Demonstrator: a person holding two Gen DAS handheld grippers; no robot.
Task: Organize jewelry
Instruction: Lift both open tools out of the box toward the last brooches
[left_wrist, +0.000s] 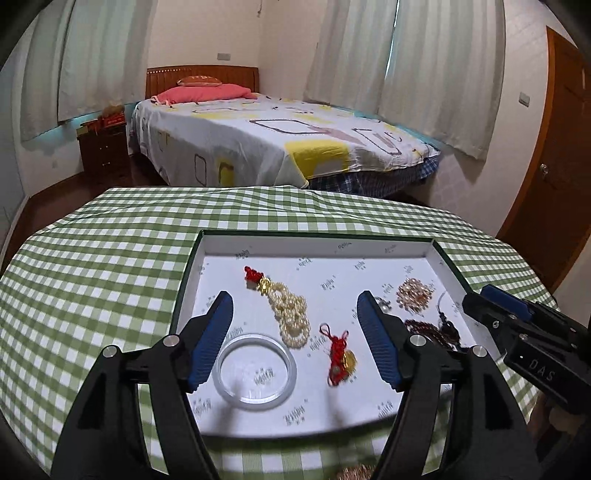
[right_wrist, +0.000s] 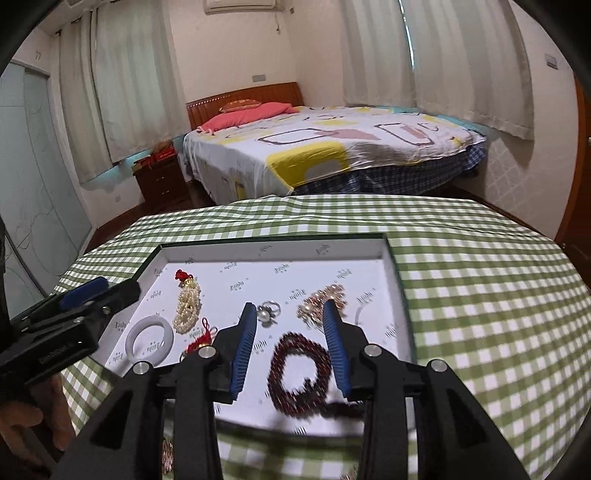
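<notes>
A white-lined tray (left_wrist: 314, 245) (right_wrist: 273, 251) lies on the green checked table. In it are a pearl strand with a red knot (left_wrist: 290, 312) (right_wrist: 187, 304), a clear bangle (left_wrist: 256, 371) (right_wrist: 149, 338), a red knot charm with a gold piece (left_wrist: 339, 356) (right_wrist: 199, 338), a pearl ring (right_wrist: 267, 313), a pink bead cluster (left_wrist: 414, 294) (right_wrist: 321, 301) and dark red beads (right_wrist: 299, 373) (left_wrist: 432, 332). My left gripper (left_wrist: 295, 306) is open and empty above the bangle and charm. My right gripper (right_wrist: 290, 314) is open and empty above the dark red beads.
The table (left_wrist: 92, 277) carries a green checked cloth. A bed (left_wrist: 277, 140) stands beyond it, with a nightstand (left_wrist: 103, 147) at the left and a wooden door (left_wrist: 554, 147) at the right. More beads (right_wrist: 168, 458) lie near the front edge, mostly hidden.
</notes>
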